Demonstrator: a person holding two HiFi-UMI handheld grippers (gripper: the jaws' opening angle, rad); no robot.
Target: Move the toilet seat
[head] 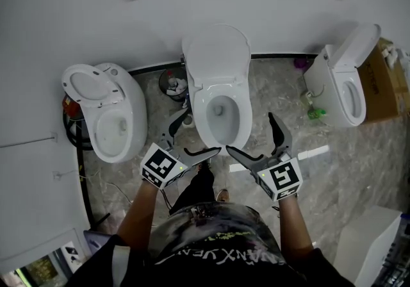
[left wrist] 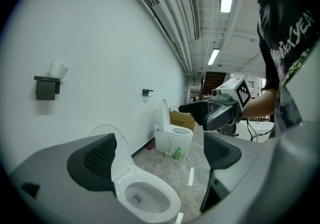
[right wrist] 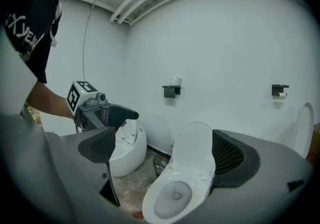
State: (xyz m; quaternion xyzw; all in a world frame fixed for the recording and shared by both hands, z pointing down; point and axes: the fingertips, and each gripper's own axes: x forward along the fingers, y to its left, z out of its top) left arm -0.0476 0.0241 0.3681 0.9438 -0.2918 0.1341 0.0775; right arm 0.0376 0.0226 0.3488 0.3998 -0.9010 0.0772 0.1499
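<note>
The middle white toilet (head: 218, 97) stands against the wall, its lid (head: 216, 52) raised and its bowl (head: 218, 116) uncovered. I cannot tell whether the seat ring is up with the lid. My left gripper (head: 191, 139) hangs open just in front of the bowl's front left. At the front right is my right gripper (head: 257, 141), also open. Neither touches the toilet. In the left gripper view the toilet (left wrist: 146, 197) lies between the open pads (left wrist: 99, 160), with the right gripper (left wrist: 216, 110) across from it. The right gripper view shows the lid (right wrist: 194, 150) between its pads (right wrist: 227, 157).
A rounder toilet (head: 109, 113) stands at the left. Another toilet (head: 343, 87) is at the right, beside a cardboard box (head: 384, 84). A small bin (head: 172, 84) sits between the left and middle toilets. A green bottle (head: 316, 113) and a white strip (head: 314, 151) lie on the marble floor.
</note>
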